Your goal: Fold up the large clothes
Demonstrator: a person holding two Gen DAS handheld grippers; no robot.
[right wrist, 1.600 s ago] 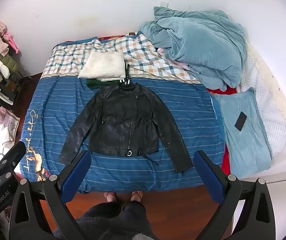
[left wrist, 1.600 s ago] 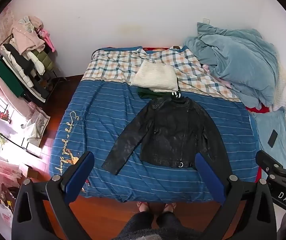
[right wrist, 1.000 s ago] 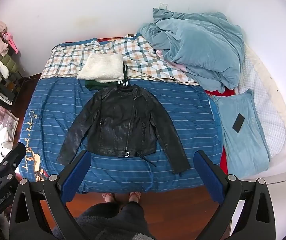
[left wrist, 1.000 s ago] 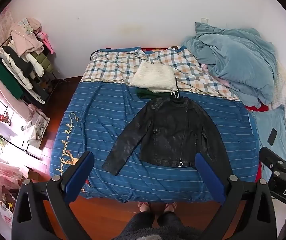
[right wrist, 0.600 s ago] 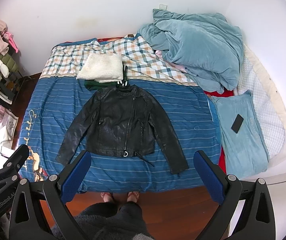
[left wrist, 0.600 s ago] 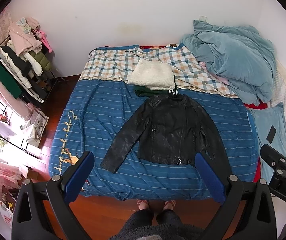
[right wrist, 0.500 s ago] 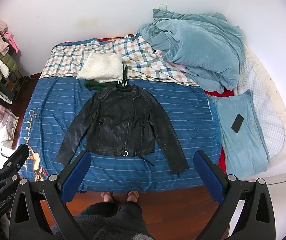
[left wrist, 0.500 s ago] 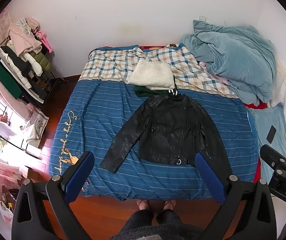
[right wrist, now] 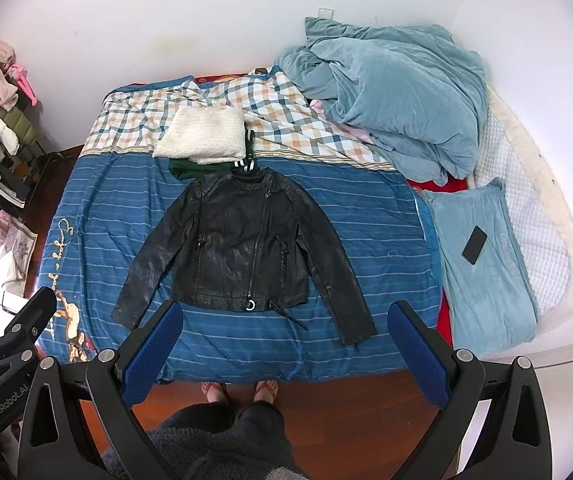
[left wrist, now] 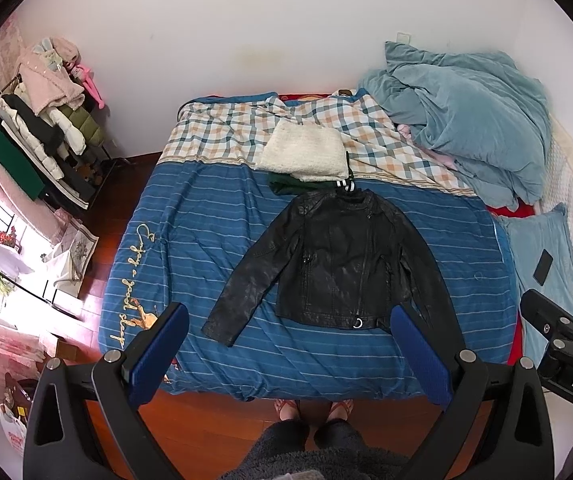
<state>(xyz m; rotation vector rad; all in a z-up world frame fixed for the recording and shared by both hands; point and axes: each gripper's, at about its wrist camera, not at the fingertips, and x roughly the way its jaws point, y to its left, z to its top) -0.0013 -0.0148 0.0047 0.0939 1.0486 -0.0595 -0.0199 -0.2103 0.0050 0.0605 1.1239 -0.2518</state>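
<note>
A black leather jacket lies flat and face up on the blue striped bed cover, sleeves spread outward. It also shows in the right wrist view. My left gripper is open and empty, held high above the near edge of the bed. My right gripper is open and empty, also high above the near edge. Neither touches the jacket.
A folded white knit lies on a dark green garment just beyond the collar. A heap of teal duvet fills the far right. A phone lies on a teal pillow. A clothes rack stands left.
Both grippers have drifted slightly back and up, so the bed and jacket look a little smaller. The jacket has not moved. Both grippers stay open.
</note>
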